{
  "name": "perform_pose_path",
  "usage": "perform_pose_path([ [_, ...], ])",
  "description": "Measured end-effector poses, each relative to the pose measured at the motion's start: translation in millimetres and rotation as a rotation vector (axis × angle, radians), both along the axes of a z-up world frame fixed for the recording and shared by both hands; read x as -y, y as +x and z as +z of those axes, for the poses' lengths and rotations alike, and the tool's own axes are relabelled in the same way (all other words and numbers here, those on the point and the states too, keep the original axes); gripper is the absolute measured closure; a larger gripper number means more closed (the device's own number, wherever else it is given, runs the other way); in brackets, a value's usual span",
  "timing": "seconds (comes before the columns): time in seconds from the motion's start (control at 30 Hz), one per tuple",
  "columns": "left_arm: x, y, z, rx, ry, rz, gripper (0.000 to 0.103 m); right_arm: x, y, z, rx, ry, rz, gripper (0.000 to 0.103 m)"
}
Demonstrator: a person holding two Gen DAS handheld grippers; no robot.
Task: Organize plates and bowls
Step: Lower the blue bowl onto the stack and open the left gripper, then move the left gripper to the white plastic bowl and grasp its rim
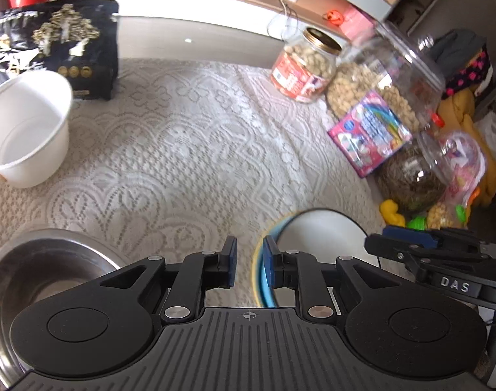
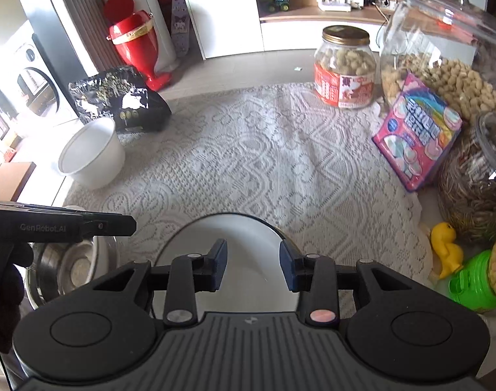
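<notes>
A bowl with a white inside and a blue outside sits on the lace cloth at the near right. My right gripper hangs open just above this bowl, and its pads press on nothing. My left gripper is shut and empty; the bowl's blurred rim shows just under its right pad. In the right wrist view the left gripper stands left of that bowl, apart from it, over a steel bowl. The steel bowl lies at the near left. A white plastic bowl stands further back on the left.
A black bag stands at the back left. Along the right side are a gold-lidded nut jar, a big glass jar, a pink box, a seed jar, a yellow duck toy and a green lid.
</notes>
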State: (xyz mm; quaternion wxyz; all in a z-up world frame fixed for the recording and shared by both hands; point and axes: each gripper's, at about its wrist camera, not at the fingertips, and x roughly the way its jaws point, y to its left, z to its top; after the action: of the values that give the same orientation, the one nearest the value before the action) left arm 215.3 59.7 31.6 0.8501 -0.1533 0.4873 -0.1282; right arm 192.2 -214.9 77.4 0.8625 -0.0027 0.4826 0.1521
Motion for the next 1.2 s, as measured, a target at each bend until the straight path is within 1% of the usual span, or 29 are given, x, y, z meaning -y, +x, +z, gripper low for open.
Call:
perform_pose_path([
  [0.1, -44, 12, 7, 0.049, -0.045, 0.103, 0.083, -33, 14, 14, 0.026, 0.003, 0.030, 0.067],
  [0.13, -64, 21, 11, 0.078, -0.060, 0.136, 0.083, -45, 19, 17, 0.030, 0.000, 0.037, 0.067],
  [0.17, -76, 26, 13, 0.098, -0.068, 0.156, 0.083, -58, 26, 18, 0.031, -0.001, 0.043, 0.067],
  [0.27, -127, 34, 13, 0.211, -0.101, 0.280, 0.083, -97, 48, 16, 0.011, 0.003, 0.057, 0.067],
  [0.3, -141, 33, 8, 0.216, -0.114, 0.316, 0.083, -112, 57, 12, -0.004, -0.001, 0.070, 0.067],
  [0.37, -170, 33, 0, 0.133, -0.113, 0.389, 0.083, -141, 71, 6, -0.027, -0.012, 0.103, 0.067],
  [0.4, -185, 30, -1, 0.132, -0.130, 0.425, 0.083, -158, 80, 2, -0.033, -0.018, 0.116, 0.067],
  [0.43, -197, 25, 0, 0.136, -0.130, 0.460, 0.083, -172, 87, 0, -0.034, -0.020, 0.128, 0.067],
  [0.47, -205, 22, 1, 0.137, -0.110, 0.489, 0.083, -191, 95, -3, -0.035, -0.019, 0.146, 0.067],
  [0.53, -219, 17, 1, 0.131, -0.052, 0.539, 0.083, -216, 108, -8, -0.032, -0.010, 0.153, 0.067],
  [0.57, -224, 16, 0, 0.118, -0.034, 0.554, 0.083, -230, 115, -13, -0.034, -0.005, 0.153, 0.067],
  [0.6, -229, 16, -2, 0.105, -0.032, 0.562, 0.083, -239, 120, -17, -0.038, -0.007, 0.154, 0.067],
  [0.7, -238, 17, -12, 0.061, -0.066, 0.567, 0.083, -262, 134, -30, -0.062, -0.007, 0.145, 0.067],
  [0.77, -239, 20, -17, 0.042, -0.059, 0.578, 0.083, -269, 143, -39, -0.077, 0.009, 0.114, 0.067],
  [0.87, -237, 23, -25, 0.021, -0.023, 0.592, 0.083, -280, 156, -53, -0.110, 0.013, 0.094, 0.067],
  [0.97, -239, 24, -32, 0.004, 0.009, 0.623, 0.083, -290, 162, -66, -0.103, -0.027, 0.094, 0.067],
  [1.03, -242, 26, -37, -0.007, -0.002, 0.634, 0.083, -294, 166, -74, -0.111, -0.037, 0.085, 0.067],
  [1.07, -242, 28, -40, -0.016, -0.015, 0.632, 0.082, -295, 169, -79, -0.124, -0.032, 0.083, 0.072],
  [1.1, -241, 30, -43, -0.024, -0.026, 0.627, 0.082, -295, 170, -82, -0.137, -0.023, 0.080, 0.080],
  [1.2, -233, 37, -49, -0.036, -0.025, 0.581, 0.082, -291, 169, -89, -0.192, -0.004, 0.098, 0.089],
])
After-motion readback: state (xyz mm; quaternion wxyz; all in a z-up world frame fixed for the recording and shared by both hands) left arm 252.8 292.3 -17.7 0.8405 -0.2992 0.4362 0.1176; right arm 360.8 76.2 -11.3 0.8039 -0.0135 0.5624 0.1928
